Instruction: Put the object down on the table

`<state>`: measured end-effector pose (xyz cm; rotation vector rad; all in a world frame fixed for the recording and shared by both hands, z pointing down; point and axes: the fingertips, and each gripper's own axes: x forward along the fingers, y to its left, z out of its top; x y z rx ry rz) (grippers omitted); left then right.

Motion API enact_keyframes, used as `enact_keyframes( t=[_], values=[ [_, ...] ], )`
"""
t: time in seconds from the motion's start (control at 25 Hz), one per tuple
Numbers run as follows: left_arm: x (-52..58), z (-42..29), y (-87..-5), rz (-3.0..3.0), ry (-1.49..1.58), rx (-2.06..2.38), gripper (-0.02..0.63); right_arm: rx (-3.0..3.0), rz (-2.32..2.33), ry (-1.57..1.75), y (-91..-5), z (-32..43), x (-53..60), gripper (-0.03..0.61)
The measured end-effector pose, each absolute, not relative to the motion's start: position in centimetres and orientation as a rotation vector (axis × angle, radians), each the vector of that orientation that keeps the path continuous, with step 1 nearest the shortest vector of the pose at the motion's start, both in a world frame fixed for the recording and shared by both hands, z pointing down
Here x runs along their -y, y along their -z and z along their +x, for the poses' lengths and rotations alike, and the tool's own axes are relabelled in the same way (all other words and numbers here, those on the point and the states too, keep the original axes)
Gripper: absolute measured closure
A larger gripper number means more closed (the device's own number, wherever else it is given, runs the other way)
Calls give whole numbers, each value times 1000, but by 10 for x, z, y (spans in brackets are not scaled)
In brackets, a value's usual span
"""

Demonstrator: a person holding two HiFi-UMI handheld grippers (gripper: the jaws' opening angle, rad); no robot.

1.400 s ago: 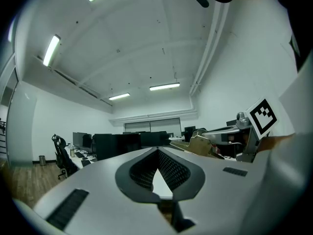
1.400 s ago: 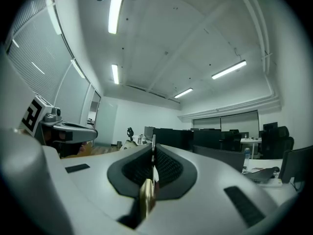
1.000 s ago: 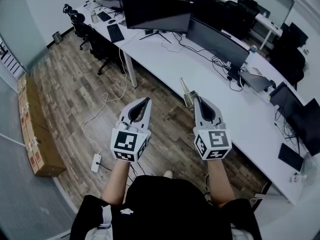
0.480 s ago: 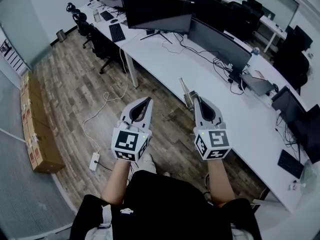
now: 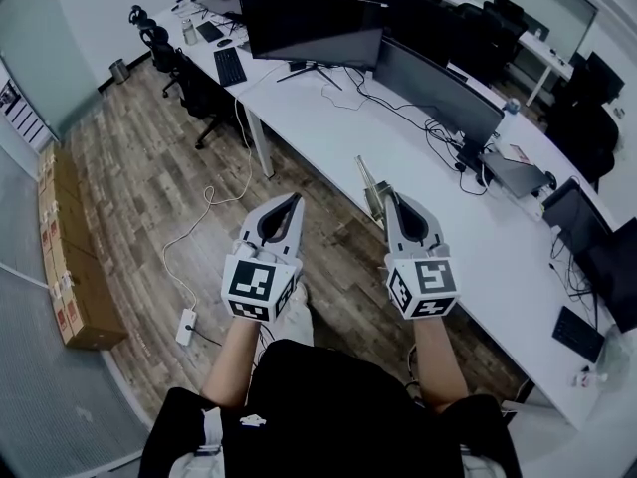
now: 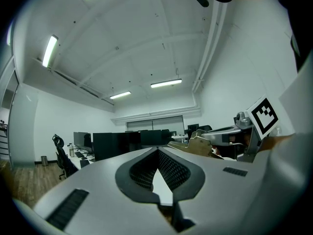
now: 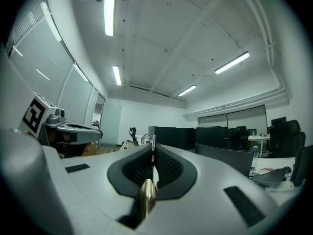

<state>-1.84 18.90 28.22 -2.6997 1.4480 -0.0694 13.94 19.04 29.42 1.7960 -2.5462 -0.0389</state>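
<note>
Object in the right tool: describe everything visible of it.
The thin, flat, brass-tan object is clamped edge-on between the right tool's shut jaws. One long end sticks out past the tips, tilted, held in the air near the long white table's edge, touching only the tool. Its kind cannot be told.

The thin object [image 5: 366, 177] is mostly hidden inside the right gripper [image 5: 390, 198]; the table [image 5: 338, 129] is cut off at 4 o'clock.

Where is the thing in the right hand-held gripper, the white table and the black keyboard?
Held thing [image 5: 369, 180]: head view, its thin end sticking out past the jaws.
White table [image 5: 328, 132]: head view, bare part of the top.
Black keyboard [image 5: 231, 66]: head view, its middle.
</note>
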Motion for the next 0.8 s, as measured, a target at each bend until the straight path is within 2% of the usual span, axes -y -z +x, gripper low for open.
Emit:
enact_keyframes(
  t=[0.8],
  values=[
    [-20, -50, -289, -2747, 83, -1425, 601, 2488, 1819, -3, -303, 112, -30, 554]
  ],
)
